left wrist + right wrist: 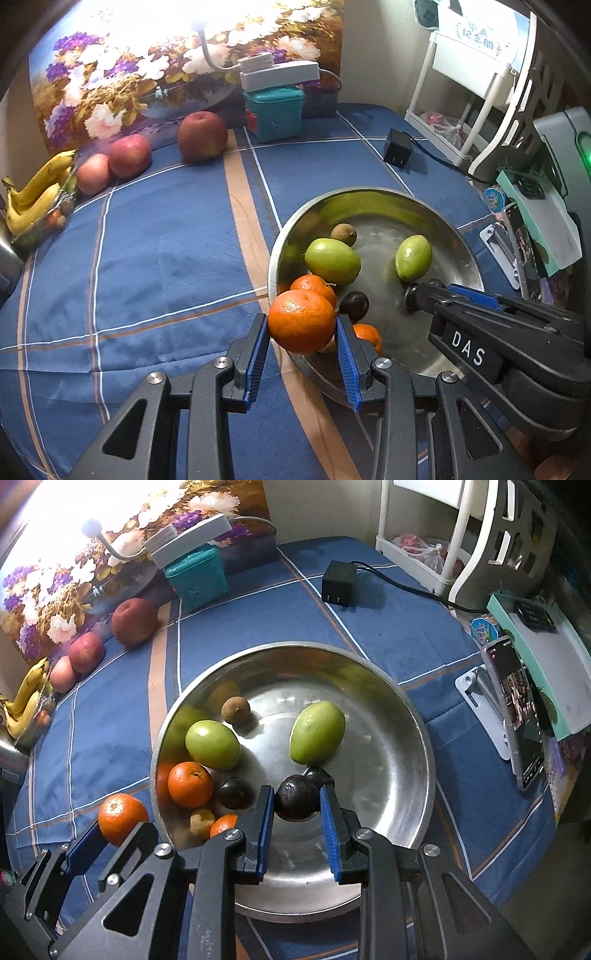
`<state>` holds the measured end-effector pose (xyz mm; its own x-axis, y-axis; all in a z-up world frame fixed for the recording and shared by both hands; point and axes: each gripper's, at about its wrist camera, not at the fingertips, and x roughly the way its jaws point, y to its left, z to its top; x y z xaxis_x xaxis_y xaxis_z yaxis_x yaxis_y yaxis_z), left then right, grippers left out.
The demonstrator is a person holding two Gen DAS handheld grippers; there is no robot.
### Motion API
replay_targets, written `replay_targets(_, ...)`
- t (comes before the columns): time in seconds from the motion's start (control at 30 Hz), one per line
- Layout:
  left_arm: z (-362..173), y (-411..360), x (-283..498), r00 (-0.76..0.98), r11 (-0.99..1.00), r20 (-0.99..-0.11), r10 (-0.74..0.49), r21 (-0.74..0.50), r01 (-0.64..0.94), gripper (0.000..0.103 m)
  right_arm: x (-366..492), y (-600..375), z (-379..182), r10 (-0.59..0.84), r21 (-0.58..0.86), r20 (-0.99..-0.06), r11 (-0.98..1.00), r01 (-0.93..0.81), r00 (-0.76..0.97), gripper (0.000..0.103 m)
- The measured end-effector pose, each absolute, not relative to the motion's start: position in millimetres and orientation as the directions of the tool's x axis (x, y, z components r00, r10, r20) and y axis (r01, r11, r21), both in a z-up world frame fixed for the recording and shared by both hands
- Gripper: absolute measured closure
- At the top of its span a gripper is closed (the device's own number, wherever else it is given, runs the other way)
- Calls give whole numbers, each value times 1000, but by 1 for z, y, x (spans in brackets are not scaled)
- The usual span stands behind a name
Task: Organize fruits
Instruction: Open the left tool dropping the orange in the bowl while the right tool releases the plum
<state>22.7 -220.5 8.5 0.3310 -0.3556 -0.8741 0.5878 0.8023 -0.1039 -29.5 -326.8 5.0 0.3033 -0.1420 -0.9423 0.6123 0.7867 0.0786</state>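
**A:** What have your claws got hold of?

**B:** My left claw (301, 341) is clamped on an orange (301, 320), held above the near-left rim of the steel bowl (436, 199). My right claw (297, 805) is closed around a dark plum (296, 796), low inside that bowl.

**A:** How do you finish this cleanly?

**B:** I'd lift the plum straight up before travelling, so it clears the second dark fruit (318, 775) touching it behind. I'd carry the orange away left over the blue cloth (147, 266), probably toward the apples (129, 155) and bananas (33, 192), keeping the grip gentle.

**A:** Any risk?

**B:** Both arms are close together; I'd move one at a time.
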Motion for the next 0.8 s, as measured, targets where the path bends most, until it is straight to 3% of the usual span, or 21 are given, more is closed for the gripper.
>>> replay_targets(0.6,-12,-232,24,302,792,-893,-335,-93,603,63,-22,-325,-17,-114,59,-963,794,605,244,76)
replay_targets(0.7,-13,-232,24,296,793,-894,-335,-98,602,59,-23,-325,-19,-116,50,-966,795,605,232,76)
replay_targets(0.8,-10,-228,23,316,800,-888,-333,-89,594,46,-21,-325,-21,-121,36,-969,796,604,216,72)
